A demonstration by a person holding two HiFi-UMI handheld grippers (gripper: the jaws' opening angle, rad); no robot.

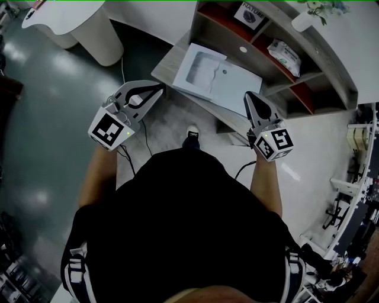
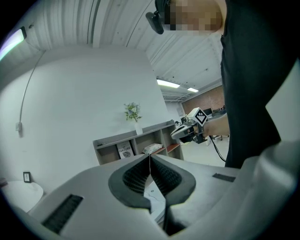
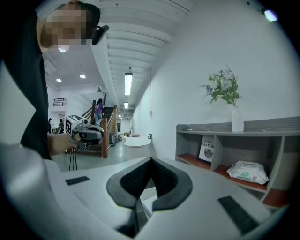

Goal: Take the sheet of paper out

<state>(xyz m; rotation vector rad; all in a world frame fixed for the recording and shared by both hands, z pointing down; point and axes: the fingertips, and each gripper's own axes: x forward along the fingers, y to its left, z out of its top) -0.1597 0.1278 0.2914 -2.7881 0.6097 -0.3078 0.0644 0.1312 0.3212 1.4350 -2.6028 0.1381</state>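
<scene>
Nearest, the grey left gripper (image 1: pixel 155 90) at eleven o'clock and the grey right gripper (image 1: pixel 250 97) at one o'clock are both hanging with jaws pressed together, gripping nothing. Beyond, at twelve o'clock, the white sheet of paper (image 1: pixel 207 71) is lying flat, apparently inside a clear sleeve, on the grey desk top (image 1: pixel 169 67). One claw probably needs opening before it reaches the sheet's edge, while the other pins the sleeve.

Black tee (image 1: pixel 177 207), grey grippers (image 1: pixel 161 87), b/w cubes (image 1: pixel 110 131)

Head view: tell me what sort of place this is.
Likely an open office or lobby: a grey shelf with a magazine and wipes, a white curved counter on a glossy floor, and a staircase seen in the right gripper view.
</scene>
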